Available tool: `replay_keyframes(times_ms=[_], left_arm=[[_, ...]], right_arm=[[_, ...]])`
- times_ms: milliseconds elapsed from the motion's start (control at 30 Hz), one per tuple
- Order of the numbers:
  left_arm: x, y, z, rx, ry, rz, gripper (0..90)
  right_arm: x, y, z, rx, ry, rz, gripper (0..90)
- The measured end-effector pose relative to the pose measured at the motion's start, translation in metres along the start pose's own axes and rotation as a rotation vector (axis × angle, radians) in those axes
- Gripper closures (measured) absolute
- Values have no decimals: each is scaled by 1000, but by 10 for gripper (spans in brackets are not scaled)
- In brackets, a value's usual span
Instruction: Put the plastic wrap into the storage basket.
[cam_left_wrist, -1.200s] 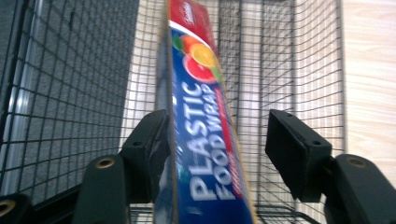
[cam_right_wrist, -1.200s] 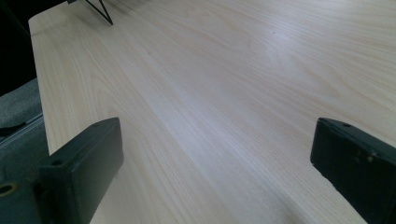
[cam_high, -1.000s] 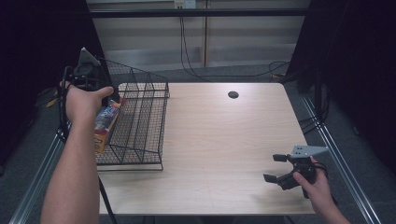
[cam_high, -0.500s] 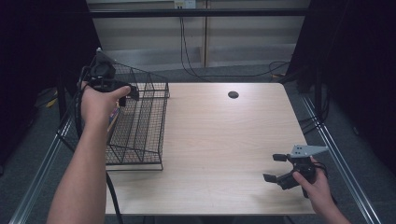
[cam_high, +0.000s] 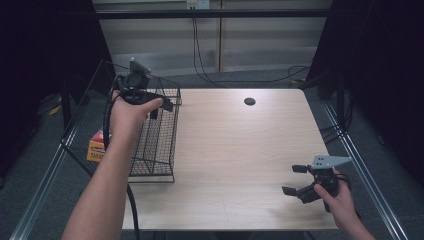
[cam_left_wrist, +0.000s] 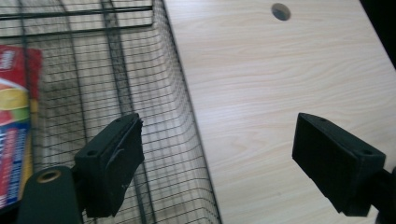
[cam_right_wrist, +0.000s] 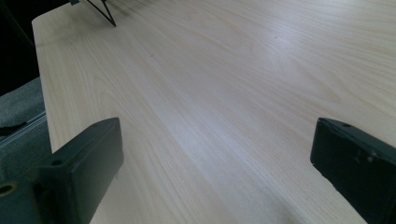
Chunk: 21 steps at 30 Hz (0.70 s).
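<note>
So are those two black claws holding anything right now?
No. The left gripper has just been opening, empty, above the black wire basket that holds the colourful box; the right gripper is open and empty.

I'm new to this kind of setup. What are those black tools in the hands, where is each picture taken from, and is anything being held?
A person sits at a wooden table with a hand-held two-jaw gripper in each hand. The high view looks down from above the person. The other two pictures come from small cameras that ride on the grippers and look along their black jaws.

The left gripper is above the right-hand rim of a wire basket that stands at the table's left edge. Its jaws have just been opening, and nothing is between them. A colourful box lies inside the basket on its far left side.

The right gripper hovers low over bare table near the front right corner, jaws wide apart and empty. A dark round hole sits near the table's far edge.
</note>
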<state>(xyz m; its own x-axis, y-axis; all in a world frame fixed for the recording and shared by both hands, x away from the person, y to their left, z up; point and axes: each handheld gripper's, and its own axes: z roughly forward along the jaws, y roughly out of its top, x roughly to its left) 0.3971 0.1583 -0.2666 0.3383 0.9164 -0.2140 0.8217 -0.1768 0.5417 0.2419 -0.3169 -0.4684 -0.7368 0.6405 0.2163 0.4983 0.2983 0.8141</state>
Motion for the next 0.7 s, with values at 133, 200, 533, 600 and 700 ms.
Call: replay_keyframes(times_ms=[133, 200, 533, 600, 700], left_arm=[[-9, -3, 7, 7, -28, 36, 161], [-12, -4, 9, -1, -34, 35, 161], [-32, -18, 32, 14, -113, 132, 149], [-37, -22, 37, 11, -139, 143, 147], [-42, -28, 45, 11, -158, 168, 145]], right_arm=[[0, 0, 0, 0, -1, 0, 26], [0, 0, 0, 3, 2, 1, 26], [1, 0, -1, 1, 5, -3, 26], [1, 0, 0, 2, 4, -4, 25], [1, 0, 0, 4, 4, -3, 26]])
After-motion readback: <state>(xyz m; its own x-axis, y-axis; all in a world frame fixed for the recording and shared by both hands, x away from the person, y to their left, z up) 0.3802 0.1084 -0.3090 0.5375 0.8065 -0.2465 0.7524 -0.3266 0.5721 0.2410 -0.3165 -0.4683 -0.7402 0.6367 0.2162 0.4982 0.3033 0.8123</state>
